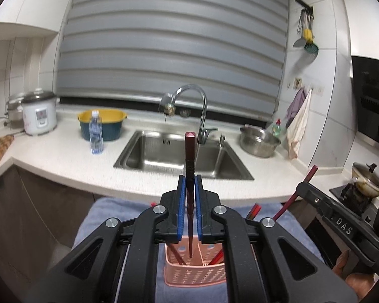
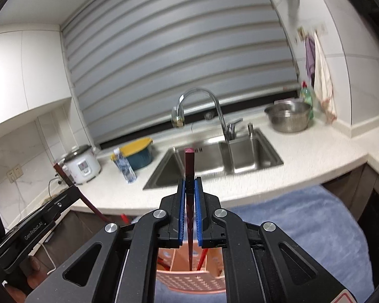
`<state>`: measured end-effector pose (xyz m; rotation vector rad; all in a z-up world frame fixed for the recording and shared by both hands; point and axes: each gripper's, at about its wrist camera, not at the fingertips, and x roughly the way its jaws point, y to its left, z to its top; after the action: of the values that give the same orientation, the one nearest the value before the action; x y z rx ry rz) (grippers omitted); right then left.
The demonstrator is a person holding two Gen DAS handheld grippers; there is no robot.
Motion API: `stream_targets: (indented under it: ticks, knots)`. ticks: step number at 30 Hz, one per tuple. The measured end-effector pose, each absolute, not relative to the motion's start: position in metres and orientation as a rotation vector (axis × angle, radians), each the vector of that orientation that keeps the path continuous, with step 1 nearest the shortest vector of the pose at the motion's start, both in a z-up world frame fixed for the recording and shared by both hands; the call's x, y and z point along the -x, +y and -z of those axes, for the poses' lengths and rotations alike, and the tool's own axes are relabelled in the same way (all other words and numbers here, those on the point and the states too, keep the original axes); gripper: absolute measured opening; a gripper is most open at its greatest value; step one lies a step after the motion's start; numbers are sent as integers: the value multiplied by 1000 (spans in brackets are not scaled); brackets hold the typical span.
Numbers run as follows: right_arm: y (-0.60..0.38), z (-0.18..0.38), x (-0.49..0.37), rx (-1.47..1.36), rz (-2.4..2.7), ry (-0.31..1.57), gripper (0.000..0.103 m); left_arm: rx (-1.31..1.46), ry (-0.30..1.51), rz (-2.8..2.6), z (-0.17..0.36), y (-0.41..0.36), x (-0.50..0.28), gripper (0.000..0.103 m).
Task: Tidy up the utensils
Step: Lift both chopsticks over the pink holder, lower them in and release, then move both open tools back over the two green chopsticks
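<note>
My left gripper (image 1: 189, 179) is shut on a dark red chopstick (image 1: 189, 156) held upright, its tip down inside a pink perforated utensil basket (image 1: 194, 272). My right gripper (image 2: 189, 180) is shut on another dark red chopstick (image 2: 189, 164), also upright with its tip in the same basket (image 2: 189, 280). Other red chopsticks (image 1: 216, 257) lean in the basket's compartments. The right gripper shows at the right of the left wrist view (image 1: 303, 189), the left gripper at the left of the right wrist view (image 2: 70, 192). The basket stands on a blue towel (image 2: 303, 222).
A white counter (image 1: 63, 161) with a steel sink (image 1: 164, 154) and tap (image 1: 202, 106) lies ahead. On it stand a water bottle (image 1: 96, 133), a yellow-and-teal bowl (image 1: 102, 123), a rice cooker (image 1: 38, 116) and a steel pot (image 1: 260, 141). A stove with a pan (image 1: 366, 179) is at the right.
</note>
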<state>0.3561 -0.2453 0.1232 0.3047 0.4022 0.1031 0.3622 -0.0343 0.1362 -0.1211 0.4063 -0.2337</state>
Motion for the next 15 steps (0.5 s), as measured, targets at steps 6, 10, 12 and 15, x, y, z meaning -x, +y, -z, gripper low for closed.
stream_targets:
  ticks: [6,10,12,15]
  knots:
    - [-243,-93,-367,-302,-101,473,7,130,456,233,-115,-37,-371,7]
    - [-243,-87,-364,-296,-92,486,15,152,456,229,-111,-36,-368,11]
    - [-242,-89,-358,-281,-86,481,20,153,455,222,-112,-35,-365,24]
    - [-243,-94,-345,-273,-89,474,21,160,441,187,-114,-32,-355,46]
